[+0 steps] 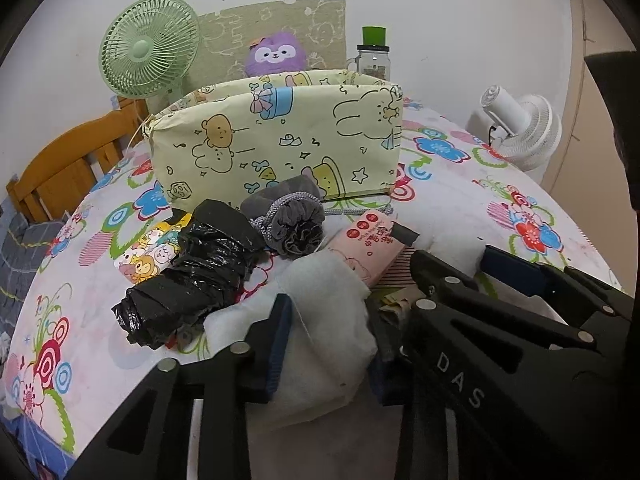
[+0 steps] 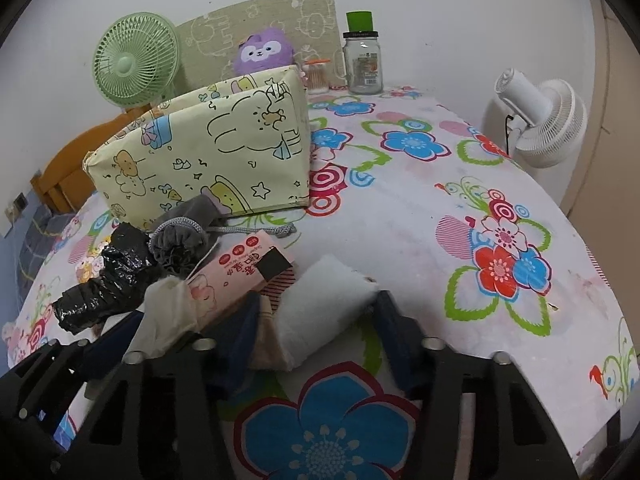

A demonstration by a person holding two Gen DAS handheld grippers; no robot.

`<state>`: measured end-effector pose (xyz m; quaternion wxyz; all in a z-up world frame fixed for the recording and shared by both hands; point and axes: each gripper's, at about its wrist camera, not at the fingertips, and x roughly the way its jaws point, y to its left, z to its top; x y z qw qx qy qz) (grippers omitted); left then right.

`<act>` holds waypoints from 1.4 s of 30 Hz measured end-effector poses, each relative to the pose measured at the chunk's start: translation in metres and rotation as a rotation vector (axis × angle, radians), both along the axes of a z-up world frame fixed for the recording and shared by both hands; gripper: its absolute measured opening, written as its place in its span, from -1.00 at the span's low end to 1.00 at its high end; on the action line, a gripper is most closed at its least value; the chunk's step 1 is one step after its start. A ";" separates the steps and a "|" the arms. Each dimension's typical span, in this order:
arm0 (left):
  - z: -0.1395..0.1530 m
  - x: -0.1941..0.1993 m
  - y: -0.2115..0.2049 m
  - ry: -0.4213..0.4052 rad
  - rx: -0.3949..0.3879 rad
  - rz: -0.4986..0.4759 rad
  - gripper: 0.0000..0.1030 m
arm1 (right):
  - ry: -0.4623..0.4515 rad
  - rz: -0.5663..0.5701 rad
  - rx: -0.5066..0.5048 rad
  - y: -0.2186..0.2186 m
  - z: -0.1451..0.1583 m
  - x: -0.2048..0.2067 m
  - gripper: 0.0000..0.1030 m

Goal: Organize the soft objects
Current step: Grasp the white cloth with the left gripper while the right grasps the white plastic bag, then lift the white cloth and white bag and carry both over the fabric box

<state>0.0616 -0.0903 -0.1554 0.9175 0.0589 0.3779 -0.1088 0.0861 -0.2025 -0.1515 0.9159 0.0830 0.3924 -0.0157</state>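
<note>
Both your grippers are pinched onto the soft white folded cloth [image 2: 320, 312]: left gripper [image 1: 324, 344] on its near end, right gripper [image 2: 316, 320] on the other. Lift together, keep it taut, clear the pink tissue pack [image 2: 236, 268], then lower into the yellow cartoon-print fabric bin [image 1: 280, 136] behind.

Left claw [image 1: 328, 344] tilted down toward the bed, fingers [image 1: 276, 344] pinched on a white cloth [image 1: 320, 320] bunched between the pads. Right claw [image 2: 320, 332] just beside it, angled down likewise, fingers [image 2: 396, 336] pressed against both sides of a white roll [image 2: 320, 312]. Both claws close together, near edges almost touching.
</note>
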 end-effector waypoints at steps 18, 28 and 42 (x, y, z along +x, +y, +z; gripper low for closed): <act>0.022 -0.019 0.014 -0.041 -0.053 0.026 -0.87 | -0.079 0.022 -0.015 0.021 0.032 -0.026 -0.07; 0.043 -0.027 0.020 -0.068 -0.096 0.023 -0.88 | -0.134 0.013 -0.017 0.024 0.059 -0.035 -0.07; 0.083 -0.036 0.020 -0.138 -0.111 -0.001 -0.88 | -0.200 -0.010 -0.026 0.023 0.102 -0.047 -0.07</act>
